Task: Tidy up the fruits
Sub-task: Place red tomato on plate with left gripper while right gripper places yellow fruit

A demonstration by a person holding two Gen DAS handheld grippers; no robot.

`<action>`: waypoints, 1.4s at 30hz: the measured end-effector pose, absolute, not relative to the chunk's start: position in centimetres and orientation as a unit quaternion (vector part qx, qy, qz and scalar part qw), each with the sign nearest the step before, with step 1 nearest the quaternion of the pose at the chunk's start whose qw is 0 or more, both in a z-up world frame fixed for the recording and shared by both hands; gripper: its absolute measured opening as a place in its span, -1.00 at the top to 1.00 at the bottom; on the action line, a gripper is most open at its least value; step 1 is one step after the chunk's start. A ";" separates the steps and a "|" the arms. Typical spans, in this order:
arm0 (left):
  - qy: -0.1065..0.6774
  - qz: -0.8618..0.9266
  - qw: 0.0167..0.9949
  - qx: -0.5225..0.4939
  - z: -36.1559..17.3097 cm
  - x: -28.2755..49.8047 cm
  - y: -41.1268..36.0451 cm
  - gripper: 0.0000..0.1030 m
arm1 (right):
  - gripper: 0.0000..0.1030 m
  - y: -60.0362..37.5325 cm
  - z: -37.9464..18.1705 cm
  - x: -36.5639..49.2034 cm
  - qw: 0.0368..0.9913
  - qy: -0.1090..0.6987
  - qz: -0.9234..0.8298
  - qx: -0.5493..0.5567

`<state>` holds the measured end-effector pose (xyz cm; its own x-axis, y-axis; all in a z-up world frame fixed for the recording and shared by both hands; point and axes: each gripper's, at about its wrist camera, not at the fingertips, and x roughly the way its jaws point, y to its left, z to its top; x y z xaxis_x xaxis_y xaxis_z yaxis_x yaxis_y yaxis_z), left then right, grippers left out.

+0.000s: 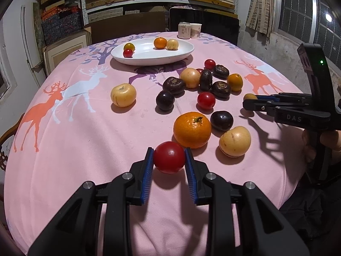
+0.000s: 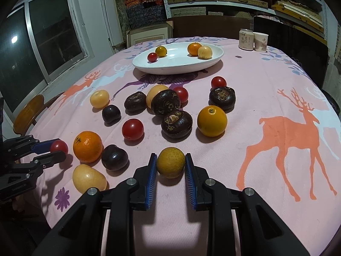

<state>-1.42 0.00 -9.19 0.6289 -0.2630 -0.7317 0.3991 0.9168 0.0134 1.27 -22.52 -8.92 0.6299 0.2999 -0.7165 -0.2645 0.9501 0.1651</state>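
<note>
At bottom centre, the left gripper (image 1: 169,160) is pinching a red tomato (image 1: 169,157) between narrowed jaws; the right gripper (image 2: 171,166) is likewise squeezing a yellow fruit (image 2: 171,165). Farther up, the white plate (image 1: 183,52) is holding four fruits, its far rim partly hidden.

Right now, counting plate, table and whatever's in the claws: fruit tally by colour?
Red tomatoes: 5
Dark fruits: 6
Pale yellow fruits: 4
Orange mandarins: 2
Yellow-orange fruits: 3
Total: 20, with 4 on the plate, a red tomato in the left claw, and a yellow-orange fruit in the right claw.
</note>
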 end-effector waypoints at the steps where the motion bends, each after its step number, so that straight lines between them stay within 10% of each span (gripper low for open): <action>1: 0.389 -0.184 0.899 0.088 -9.1 -1.5 0.0 0.45 | 0.49 -22.6 -8.8 1.1 0.903 0.399 0.156 0.024; 25: 0.343 -0.191 0.915 0.091 0.2 15.8 -3.6 0.45 | 0.49 -25.1 1.0 13.2 0.912 0.366 0.177 0.047; 42: 0.448 -0.147 0.876 0.099 -8.2 31.5 -5.6 0.41 | 0.48 -20.6 -8.2 30.8 0.869 0.478 0.126 0.005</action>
